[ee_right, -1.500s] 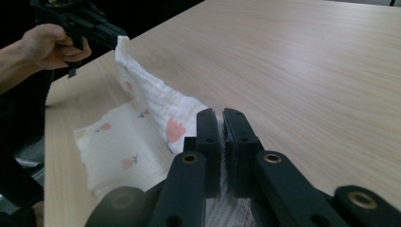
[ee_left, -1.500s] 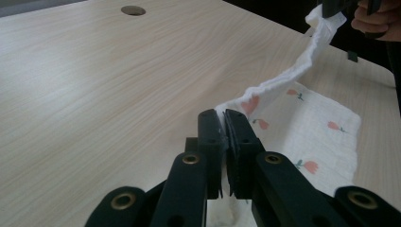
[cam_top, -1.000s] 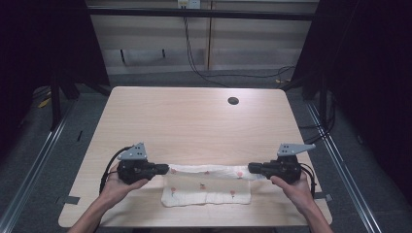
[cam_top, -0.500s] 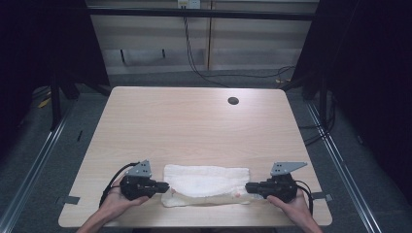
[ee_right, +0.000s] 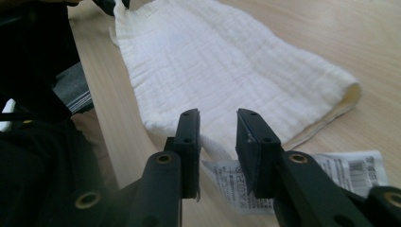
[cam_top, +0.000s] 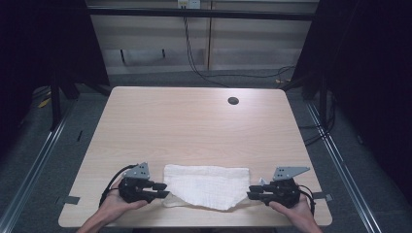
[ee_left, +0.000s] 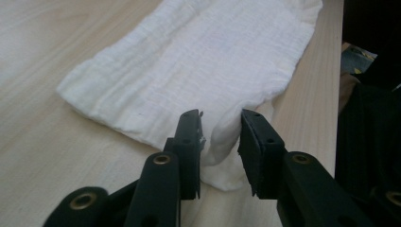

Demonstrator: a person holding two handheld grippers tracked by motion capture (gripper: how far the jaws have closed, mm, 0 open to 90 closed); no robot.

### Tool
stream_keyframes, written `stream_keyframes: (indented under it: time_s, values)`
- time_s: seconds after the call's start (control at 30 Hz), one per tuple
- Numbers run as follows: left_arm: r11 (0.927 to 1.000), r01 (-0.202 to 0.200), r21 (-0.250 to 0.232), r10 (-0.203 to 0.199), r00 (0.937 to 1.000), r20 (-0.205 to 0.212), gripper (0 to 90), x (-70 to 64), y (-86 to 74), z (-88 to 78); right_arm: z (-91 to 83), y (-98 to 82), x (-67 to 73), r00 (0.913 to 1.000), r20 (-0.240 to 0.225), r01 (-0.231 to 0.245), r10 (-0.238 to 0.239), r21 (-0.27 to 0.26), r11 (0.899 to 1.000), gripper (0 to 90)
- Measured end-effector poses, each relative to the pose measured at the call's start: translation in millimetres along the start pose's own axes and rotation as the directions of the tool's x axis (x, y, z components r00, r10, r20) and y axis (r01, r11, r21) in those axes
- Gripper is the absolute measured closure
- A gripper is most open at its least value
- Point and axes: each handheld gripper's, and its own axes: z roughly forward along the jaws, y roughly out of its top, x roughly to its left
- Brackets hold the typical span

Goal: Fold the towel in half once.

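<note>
A white folded cloth (cam_top: 206, 186) lies flat on the wooden table (cam_top: 194, 126), close to its front edge. My left gripper (cam_top: 163, 190) rests at the cloth's left end and my right gripper (cam_top: 252, 192) at its right end. In the left gripper view the jaws (ee_left: 220, 116) have just been opening. A corner of the cloth (ee_left: 198, 61) lies loose between them. In the right gripper view the jaws (ee_right: 217, 116) have also just been opening, over the cloth's (ee_right: 222, 61) edge and its printed label (ee_right: 350, 165). Neither pair of pads presses on the fabric.
A small dark round hole (cam_top: 233, 101) sits in the table's far right part. Metal rails (cam_top: 39, 160) run along both sides of the table. Cables (cam_top: 204, 73) trail on the floor behind it. The person's hands (cam_top: 109, 208) come in at the front edge.
Both grippers brought the cloth's ends toward the front edge and down, laying one layer over the other. Their jaws have since parted and let the cloth go.
</note>
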Motion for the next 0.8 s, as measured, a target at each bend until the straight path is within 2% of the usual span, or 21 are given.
stream_keyframes:
  time_s: [0.1, 0.2, 0.23, 0.27, 0.3, 0.33, 0.37, 0.4, 0.43, 0.47, 0.5, 0.53, 0.7, 0.77, 0.8]
  values:
    - [0.9990, 0.006, -0.045, -0.005, 0.9999, 0.015, 65.0, 1.8, 4.3, -8.4, -1.5, 4.5, -1.4, 0.9996, 0.029, -0.005, 0.006, -0.034, 0.999, 64.8]
    - [0.9977, 0.018, -0.065, -0.017, 0.9998, 0.009, 64.6, 4.3, 4.3, -11.2, -2.3, 7.2, -2.4, 0.9994, 0.033, 0.000, 0.002, -0.049, 0.999, 63.5]
    - [0.9986, 0.030, -0.043, -0.031, 0.9992, -0.024, 65.3, 7.5, 4.5, -8.6, -1.6, 8.8, -4.6, 0.9986, 0.053, -0.007, 0.010, -0.056, 0.998, 63.3]
    - [0.9988, 0.034, -0.035, -0.035, 0.9988, -0.034, 66.1, 9.5, 4.7, -5.0, 0.1, 9.6, -6.8, 0.9977, 0.067, -0.004, 0.007, -0.045, 0.999, 63.1]
    - [0.9988, 0.034, -0.035, -0.035, 0.9988, -0.034, 67.1, 9.5, 4.7, -5.0, 0.1, 9.6, -6.8, 0.9977, 0.067, -0.004, 0.007, -0.045, 0.999, 63.1]
    - [0.9993, 0.035, -0.015, -0.036, 0.9983, -0.046, 68.7, 11.8, 5.1, 0.8, 6.6, 11.9, -14.3, 0.9919, 0.127, -0.003, 0.005, -0.015, 1.000, 61.1]
    - [0.9995, 0.030, 0.005, -0.030, 0.9988, -0.040, 68.7, 13.7, 5.7, 5.7, 6.6, 11.9, -14.3, 0.9919, 0.127, -0.003, 0.005, -0.015, 1.000, 61.1]
    - [0.9989, 0.022, 0.041, -0.021, 0.9996, -0.021, 72.2, 15.9, 5.7, 15.1, 13.8, 14.9, -21.4, 0.9873, 0.159, -0.007, 0.005, 0.012, 1.000, 57.0]
    - [0.9989, 0.022, 0.041, -0.021, 0.9996, -0.021, 72.4, 15.9, 5.7, 15.1, 13.8, 14.9, -21.4, 0.9873, 0.159, -0.007, 0.005, 0.012, 1.000, 57.0]
    - [0.9964, 0.012, 0.083, -0.008, 0.9984, -0.055, 72.7, 15.8, 4.5, 23.9, 22.9, 18.6, -27.7, 0.9841, 0.178, -0.016, 0.008, 0.041, 0.999, 55.7]
    - [0.9964, 0.012, 0.083, -0.008, 0.9984, -0.055, 72.8, 15.8, 4.5, 23.9, 22.9, 18.6, -27.7, 0.9841, 0.178, -0.016, 0.008, 0.041, 0.999, 55.7]
    - [0.9963, 0.014, 0.085, -0.010, 0.9990, -0.043, 72.7, 16.5, 4.8, 25.4, 31.2, 22.3, -30.3, 0.9771, 0.213, -0.003, -0.012, 0.067, 0.998, 51.4]
    - [0.9968, 0.013, 0.079, -0.009, 0.9989, -0.047, 68.9, 13.7, 4.1, 27.5, 44.9, 30.9, -38.2, 0.9672, 0.252, 0.012, -0.035, 0.092, 0.996, 51.5]
    - [0.9967, 0.012, 0.080, -0.008, 0.9988, -0.048, 66.4, 12.8, 4.0, 27.9, 47.1, 32.1, -39.7, 0.9652, 0.259, 0.010, -0.036, 0.100, 0.995, 53.8]
    - [0.9969, 0.009, 0.078, -0.005, 0.9988, -0.049, 65.8, 11.4, 3.9, 29.0, 50.9, 32.3, -42.7, 0.9588, 0.278, 0.026, -0.058, 0.120, 0.992, 63.4]
